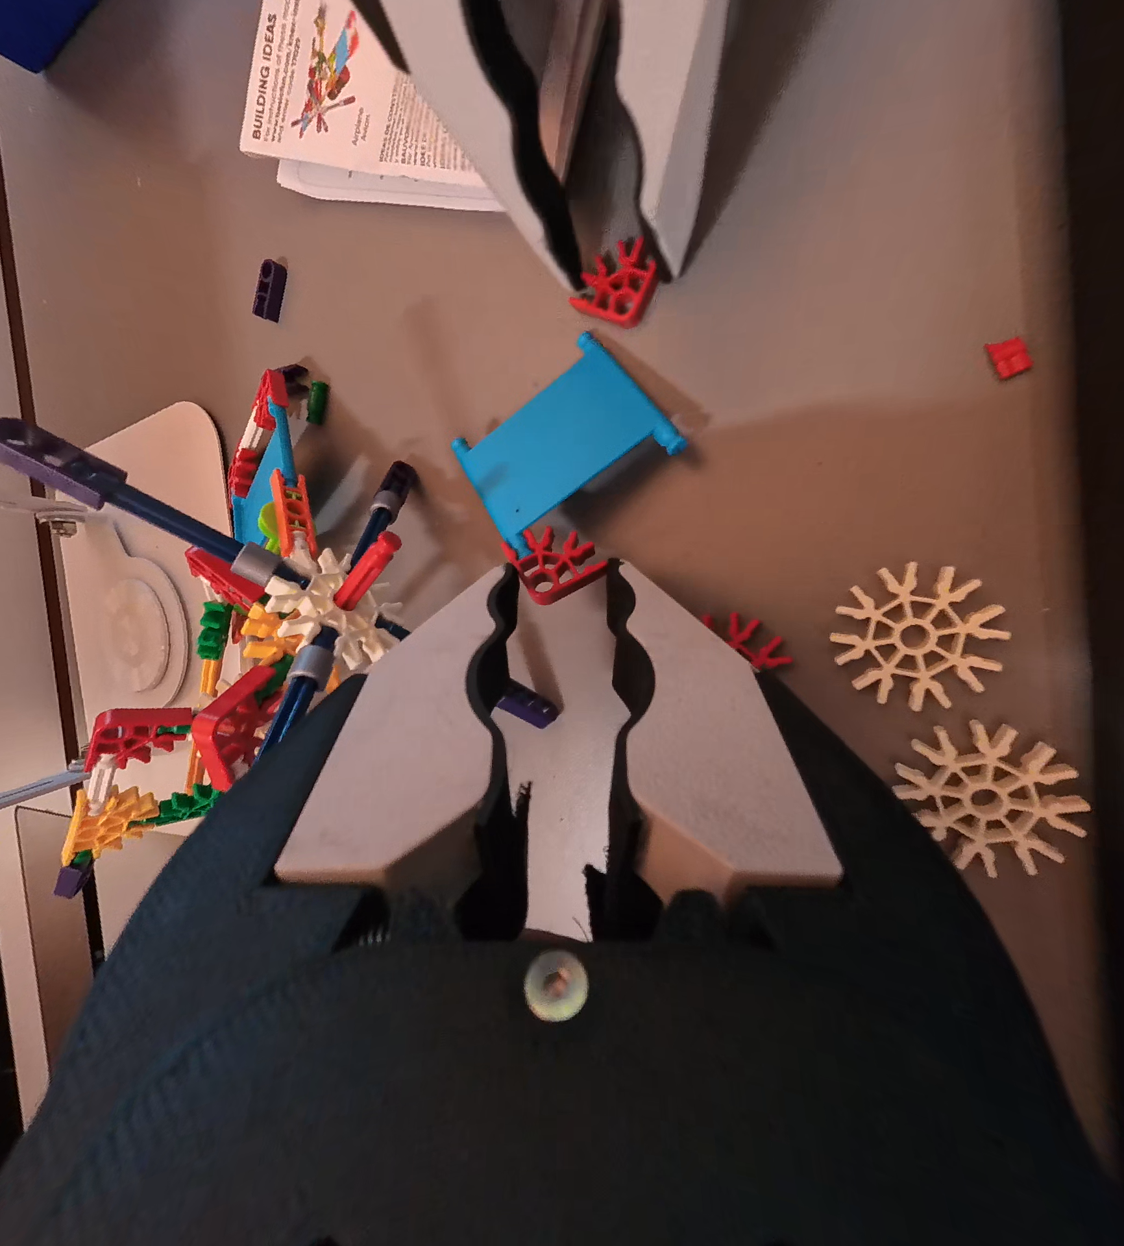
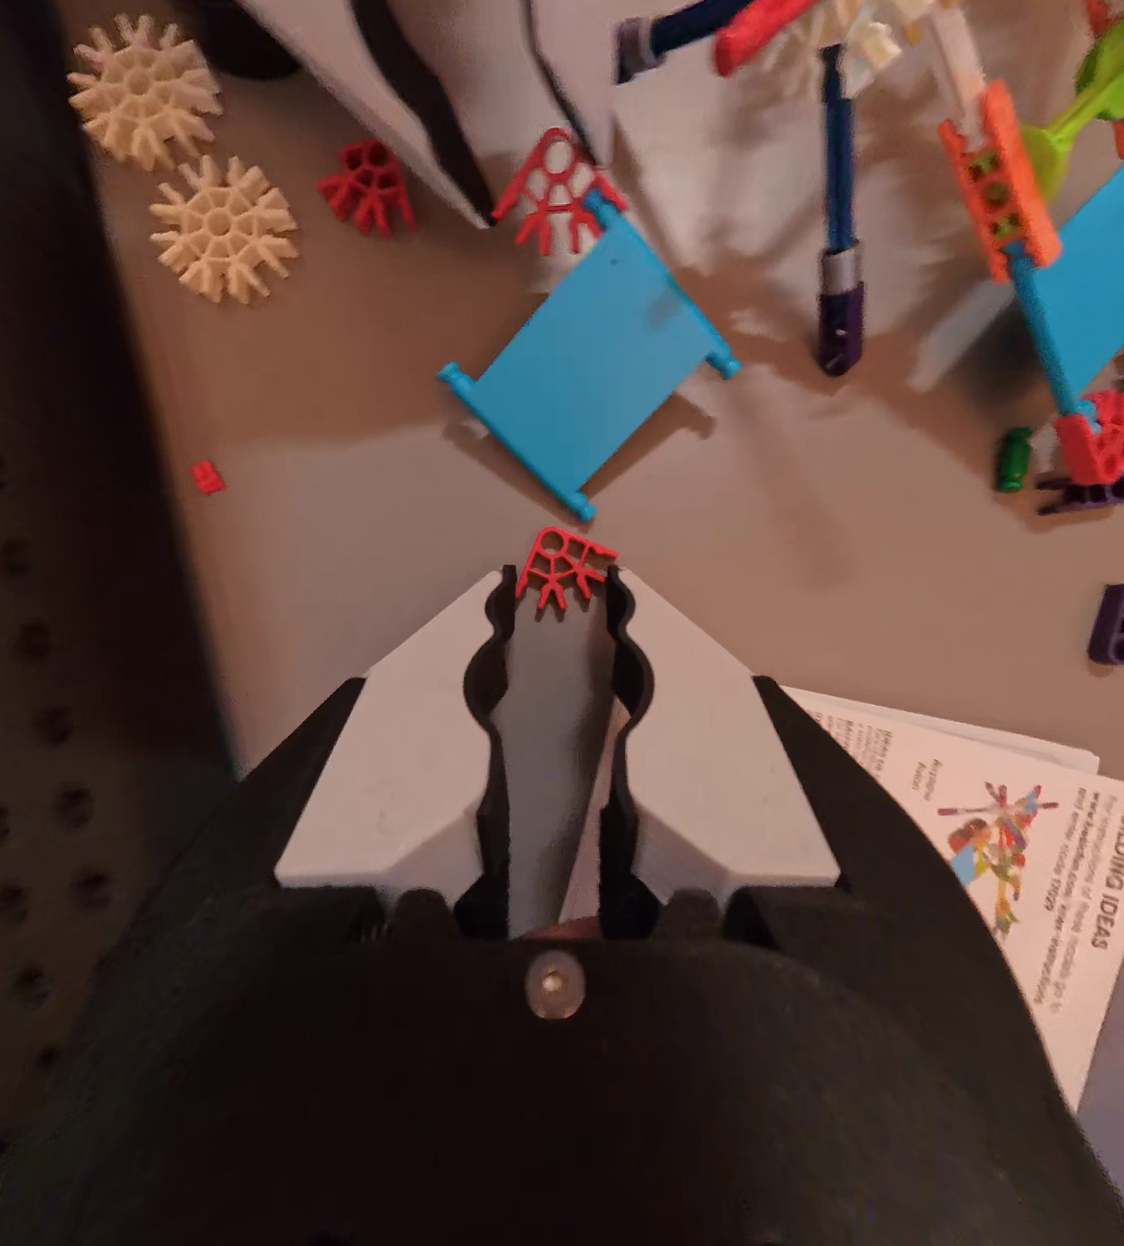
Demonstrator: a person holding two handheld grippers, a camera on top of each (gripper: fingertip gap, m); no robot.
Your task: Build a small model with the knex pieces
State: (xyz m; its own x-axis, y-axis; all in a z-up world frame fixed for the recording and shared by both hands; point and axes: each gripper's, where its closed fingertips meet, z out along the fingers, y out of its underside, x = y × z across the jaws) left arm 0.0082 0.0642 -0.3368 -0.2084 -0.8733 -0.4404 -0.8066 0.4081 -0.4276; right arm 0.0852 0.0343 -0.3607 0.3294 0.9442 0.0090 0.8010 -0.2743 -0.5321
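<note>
This looks like a lab or workshop bench set up for toy-building trials. A plain grey tabletop (image 1: 849, 472) carries scattered plastic construction pieces, a half-built colourful model (image 1: 262, 627) and a printed instruction leaflet (image 2: 1018, 849). Beside the table runs a dark perforated board (image 2: 13, 674) with regular holes, like a mounting plate. White metal brackets (image 1: 141, 539) stand at the far edge.

Your left gripper (image 1: 559, 573) pinches a red connector (image 1: 551, 566) clipped to the flat blue panel (image 1: 563, 438); your right gripper (image 2: 563, 573) pinches another red connector (image 2: 563, 563), apart from it.
</note>
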